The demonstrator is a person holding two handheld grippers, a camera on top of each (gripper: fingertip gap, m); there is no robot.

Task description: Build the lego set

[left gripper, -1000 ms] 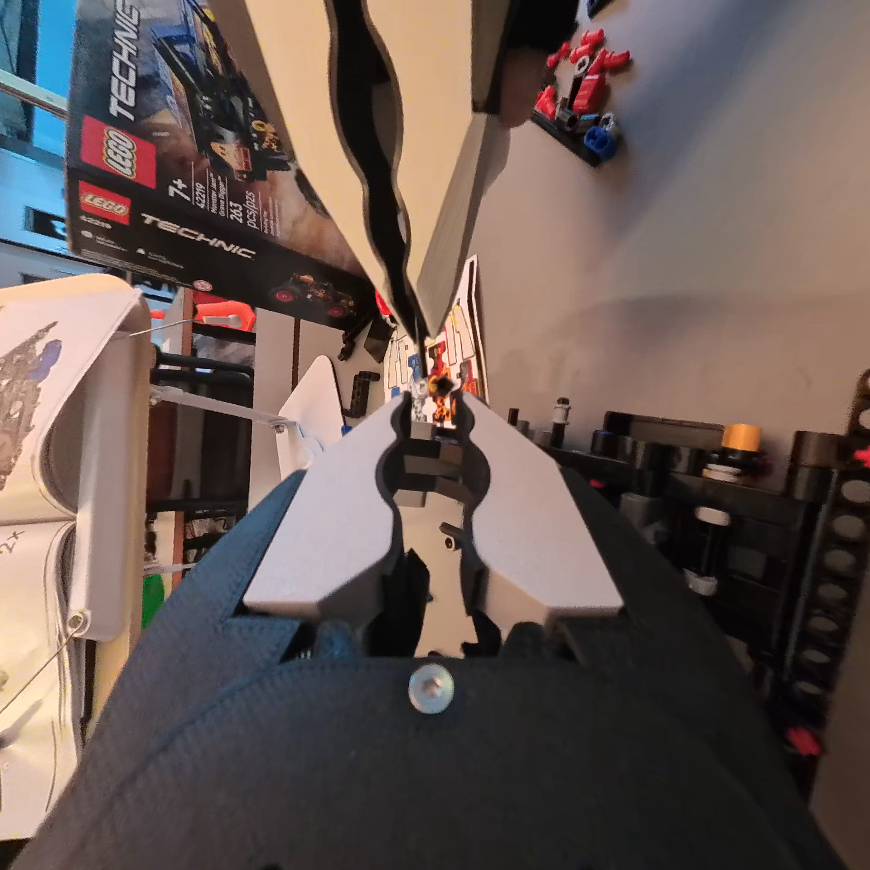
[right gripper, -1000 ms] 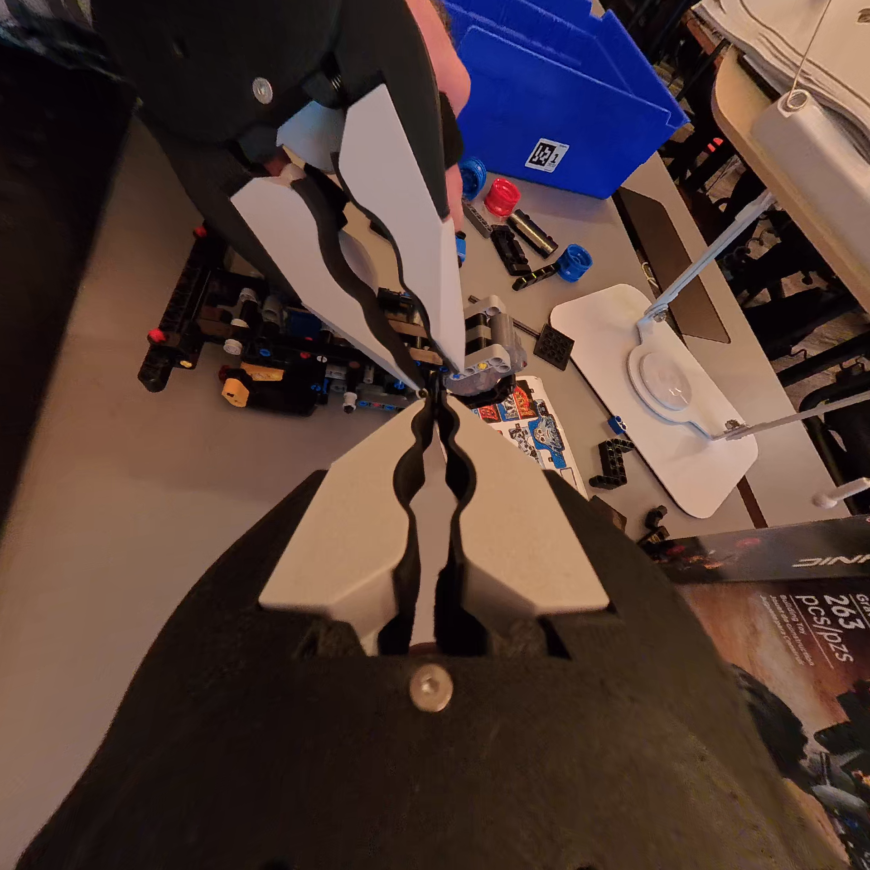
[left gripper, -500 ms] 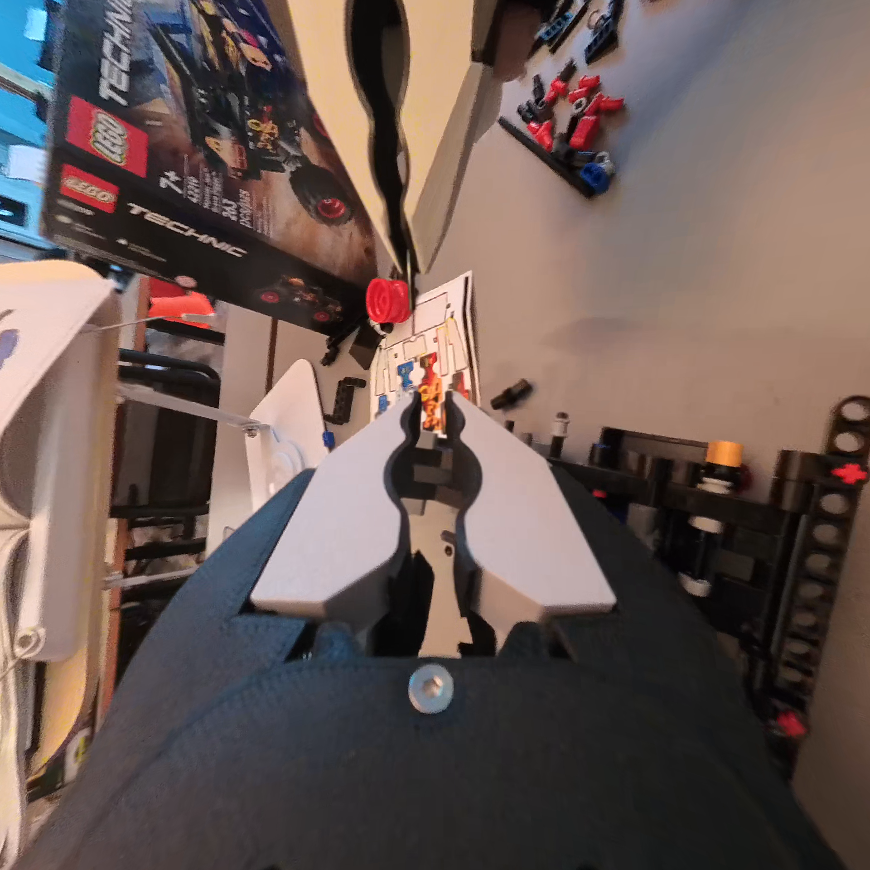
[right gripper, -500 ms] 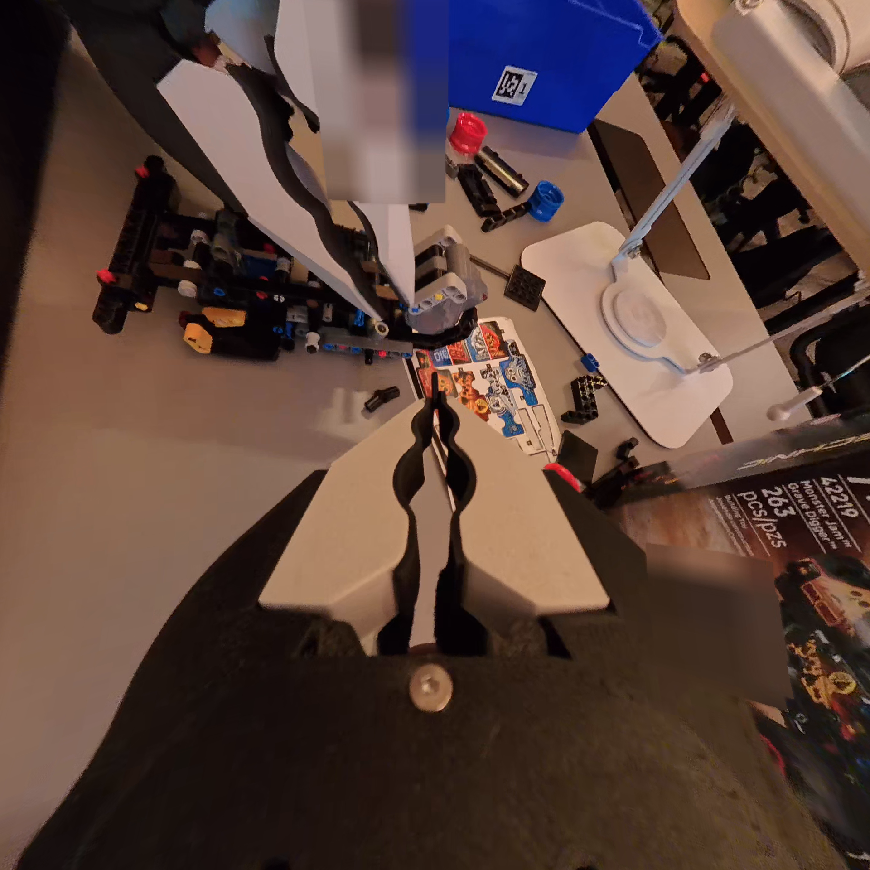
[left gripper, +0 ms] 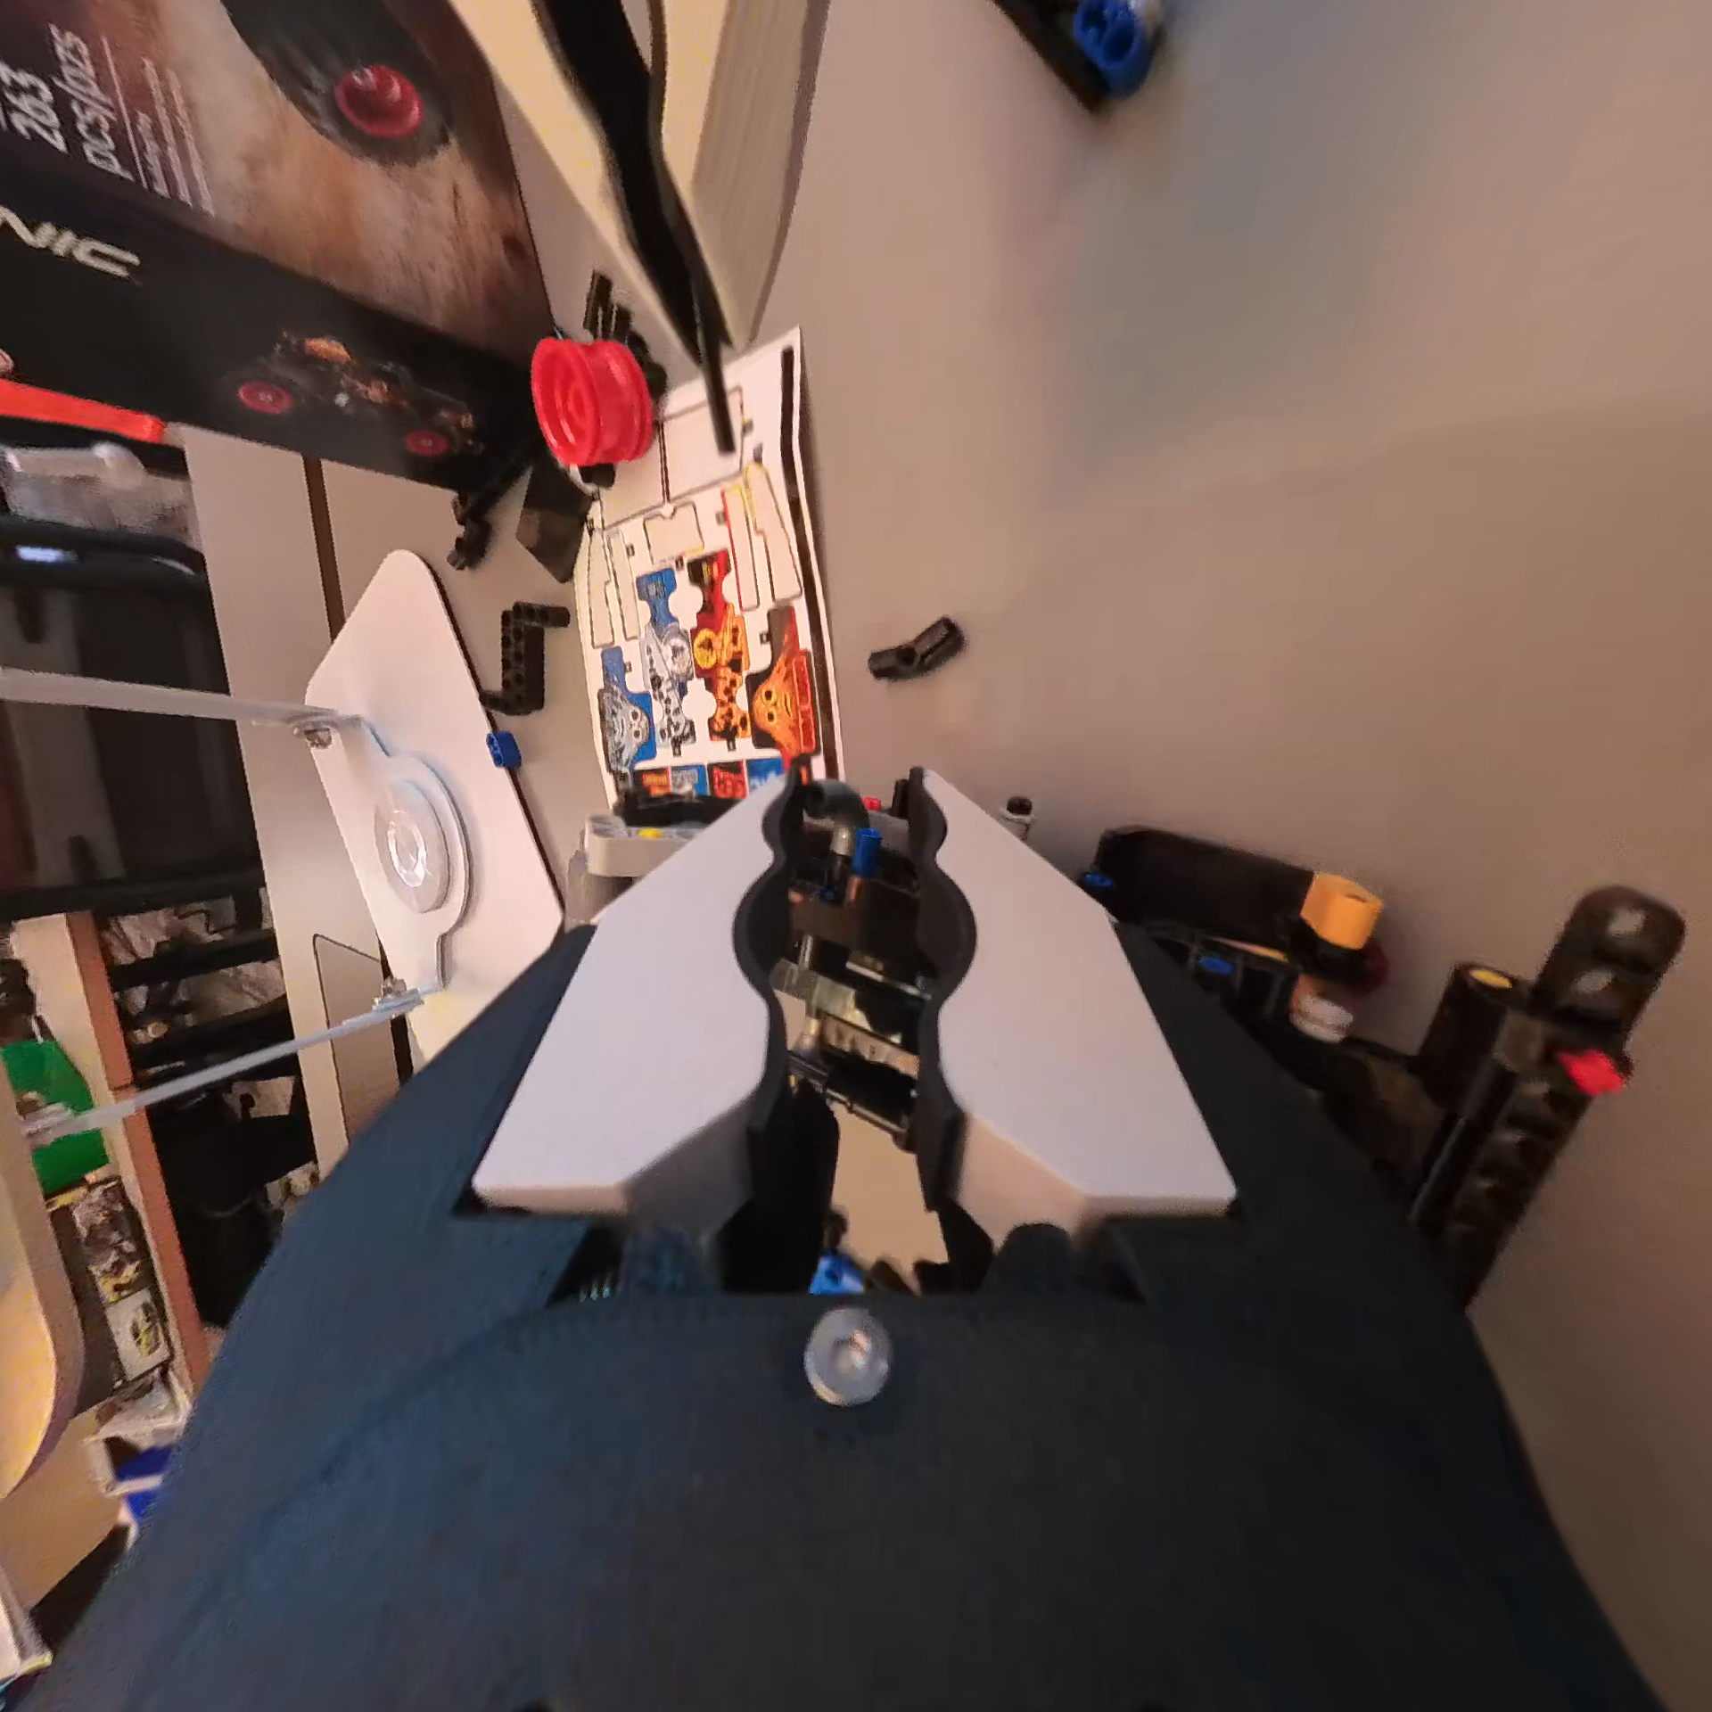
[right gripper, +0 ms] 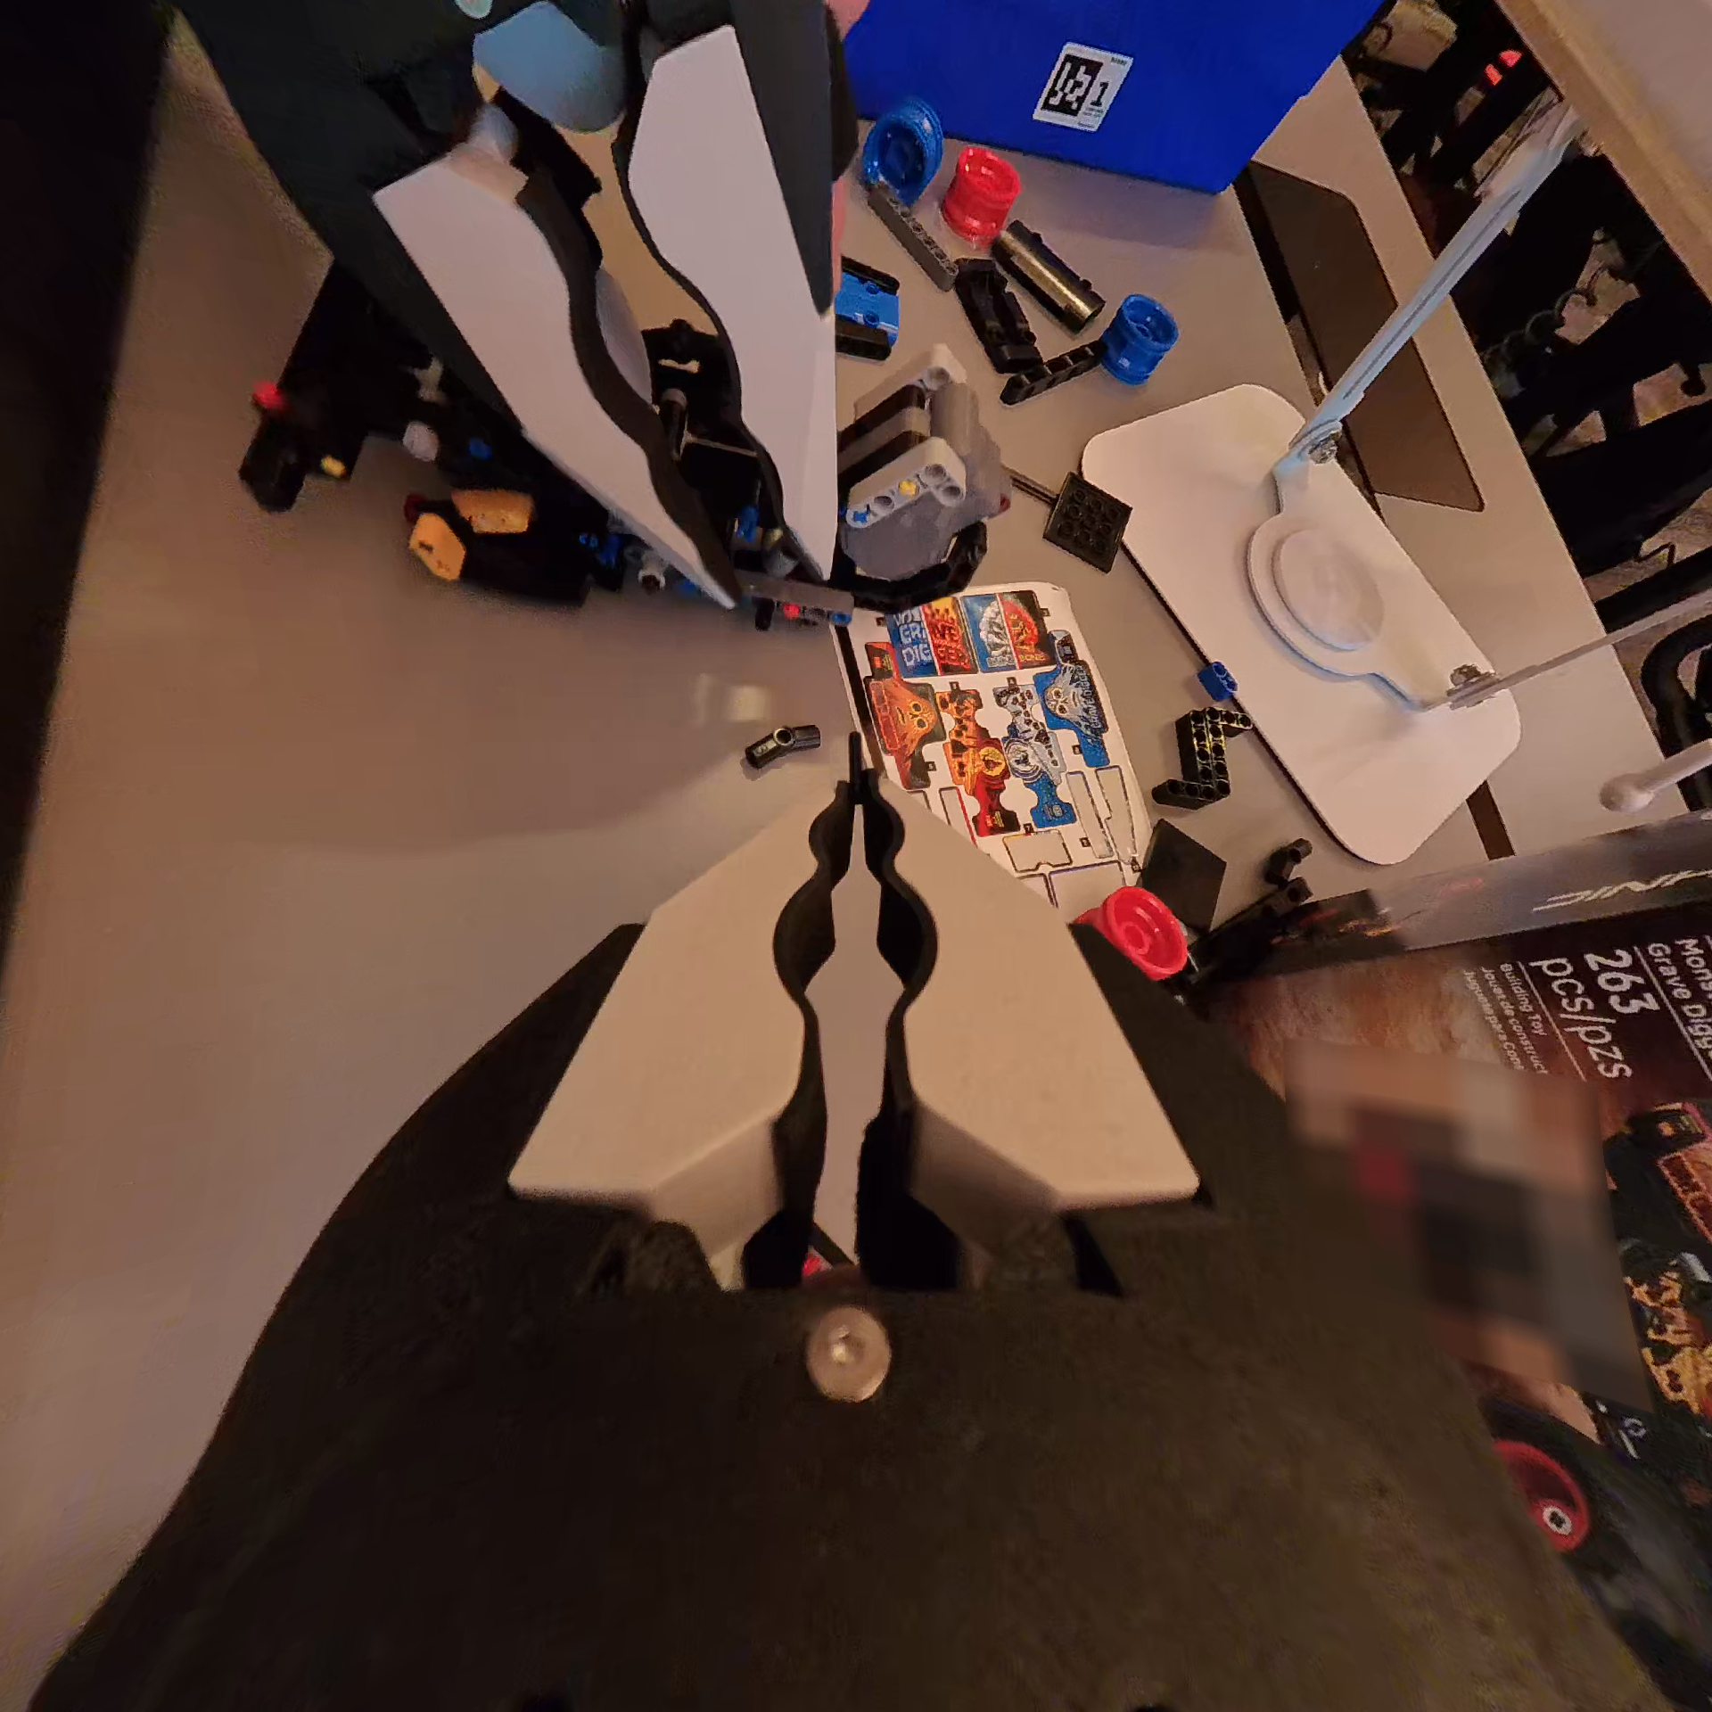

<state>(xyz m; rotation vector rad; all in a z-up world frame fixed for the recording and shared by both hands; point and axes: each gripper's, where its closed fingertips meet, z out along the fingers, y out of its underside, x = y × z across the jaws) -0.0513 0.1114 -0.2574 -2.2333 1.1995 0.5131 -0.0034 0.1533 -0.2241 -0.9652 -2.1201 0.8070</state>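
The black lego chassis (right gripper: 519, 556) with yellow and blue parts lies on the grey table; it also shows in the left wrist view (left gripper: 1232, 889). My left gripper (left gripper: 852, 787) is closed around its near end, next to a grey block (right gripper: 917, 482); it also shows in the right wrist view (right gripper: 778, 584). My right gripper (right gripper: 857, 806) is shut on a thin black rod (right gripper: 853, 755) that sticks out past its tips. It hangs over the table short of the chassis and shows from the left wrist (left gripper: 718, 343). A small black connector (right gripper: 783, 741) lies just ahead of it.
A sticker sheet (right gripper: 1000, 723) lies right of my right gripper, with a red wheel (right gripper: 1135, 931) and the set's box (right gripper: 1482, 1019) beyond. A white stand base (right gripper: 1204, 574), loose black, blue and red parts and a blue bin (right gripper: 1158, 93) lie farther back. There is about 8 cm between the tips of the two grippers.
My right gripper has drawn back from the chassis toward the box, still shut on the rod. The small black connector has come into view on the table. My left gripper stays on the chassis.
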